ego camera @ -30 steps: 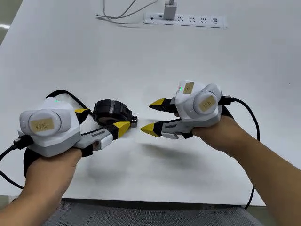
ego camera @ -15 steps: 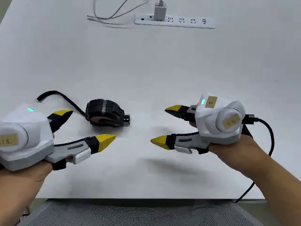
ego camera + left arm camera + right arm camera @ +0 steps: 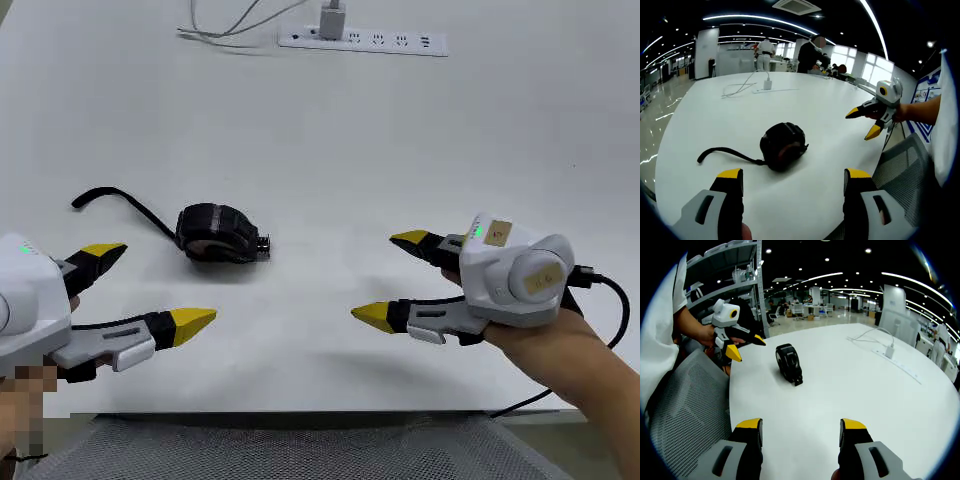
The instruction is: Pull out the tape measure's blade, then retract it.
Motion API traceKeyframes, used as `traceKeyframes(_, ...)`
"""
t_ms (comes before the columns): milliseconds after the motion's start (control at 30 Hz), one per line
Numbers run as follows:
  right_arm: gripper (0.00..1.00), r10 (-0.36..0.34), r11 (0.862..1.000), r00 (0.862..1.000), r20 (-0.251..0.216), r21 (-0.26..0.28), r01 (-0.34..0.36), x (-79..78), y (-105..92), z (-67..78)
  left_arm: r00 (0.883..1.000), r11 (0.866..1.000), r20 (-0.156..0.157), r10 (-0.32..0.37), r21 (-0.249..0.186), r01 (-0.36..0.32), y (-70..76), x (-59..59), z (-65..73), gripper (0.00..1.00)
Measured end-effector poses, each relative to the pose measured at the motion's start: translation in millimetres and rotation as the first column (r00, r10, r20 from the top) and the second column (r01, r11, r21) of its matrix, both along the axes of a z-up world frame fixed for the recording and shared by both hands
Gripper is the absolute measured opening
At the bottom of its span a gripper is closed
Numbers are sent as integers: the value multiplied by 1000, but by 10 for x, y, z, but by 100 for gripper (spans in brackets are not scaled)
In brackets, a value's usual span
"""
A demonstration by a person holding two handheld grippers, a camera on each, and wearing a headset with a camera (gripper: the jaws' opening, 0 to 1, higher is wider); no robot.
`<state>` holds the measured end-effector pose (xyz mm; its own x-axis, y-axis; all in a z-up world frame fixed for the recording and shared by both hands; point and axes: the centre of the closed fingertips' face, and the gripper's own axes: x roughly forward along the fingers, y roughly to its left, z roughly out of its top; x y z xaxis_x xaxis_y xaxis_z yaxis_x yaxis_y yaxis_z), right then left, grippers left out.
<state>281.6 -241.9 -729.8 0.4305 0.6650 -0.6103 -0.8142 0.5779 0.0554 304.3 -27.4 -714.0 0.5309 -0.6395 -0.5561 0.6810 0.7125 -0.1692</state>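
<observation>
Both our grippers gape wide and empty, with the tape measure (image 3: 217, 234) on the table (image 3: 330, 150) at one o'clock from our left gripper (image 3: 160, 283), nearer than our right gripper (image 3: 381, 276), blade end toward three o'clock.

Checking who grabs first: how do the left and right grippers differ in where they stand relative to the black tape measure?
The white, yellow-tipped left gripper is nearer the round black tape measure; the matching right gripper is farther off. The left is on the side of its black strap, the right on the side of its blade tip. Both are open, empty and off the tape measure.
</observation>
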Motion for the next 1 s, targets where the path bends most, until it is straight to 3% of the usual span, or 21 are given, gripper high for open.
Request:
traceKeyframes(133,60,-5,1000,1000,-6,-15,5,-59,-89,-23,1000,1000,0,-12,0,12,48,-52,10,83)
traceKeyframes(433,66,-38,999,999,-20,-36,37,-177,-315,-52,999,997,-8,-34,63,35,285,-132,-53,84)
traceKeyframes(633,72,-66,997,997,-30,-42,65,-249,-428,-64,999,996,-23,-48,79,50,350,-133,-118,86)
traceKeyframes(1000,86,-101,993,994,-44,-60,98,-335,-637,-57,998,995,-26,-60,79,62,403,-153,-84,95)
